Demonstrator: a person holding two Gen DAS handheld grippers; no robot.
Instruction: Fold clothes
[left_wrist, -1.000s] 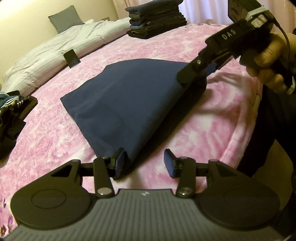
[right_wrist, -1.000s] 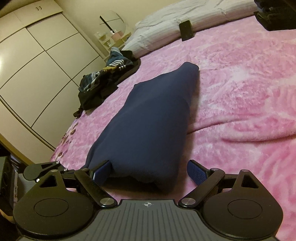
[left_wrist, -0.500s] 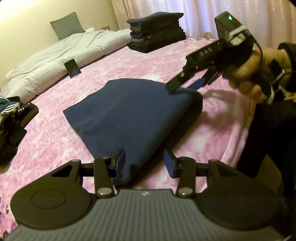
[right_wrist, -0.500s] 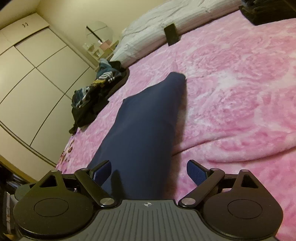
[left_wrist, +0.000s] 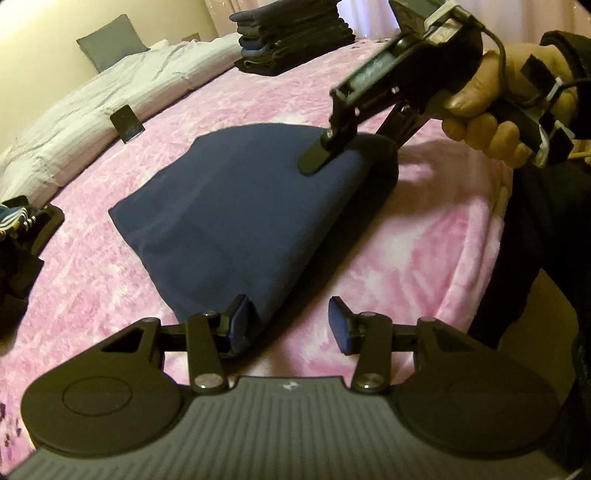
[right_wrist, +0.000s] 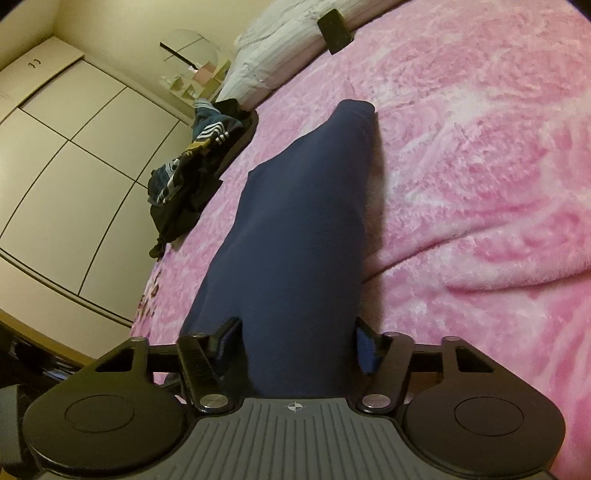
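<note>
On pink blanket (right_wrist: 480, 184), navy garment (left_wrist: 240, 206) clamped in right gripper (right_wrist: 295, 347) fingers, just closing; left gripper (left_wrist: 288, 325) fingers apart.

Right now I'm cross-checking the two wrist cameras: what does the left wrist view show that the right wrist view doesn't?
Only the left wrist view: the stack of folded dark clothes, the grey pillow, the person's hand holding the right claw, and the left claw with one pad at the garment's corner.

Only the right wrist view: the wardrobe doors and the round mirror.

Both: the navy garment, pink blanket, black phone and the unfolded clothes pile. The right claw's jaws have just been closing on the garment.
</note>
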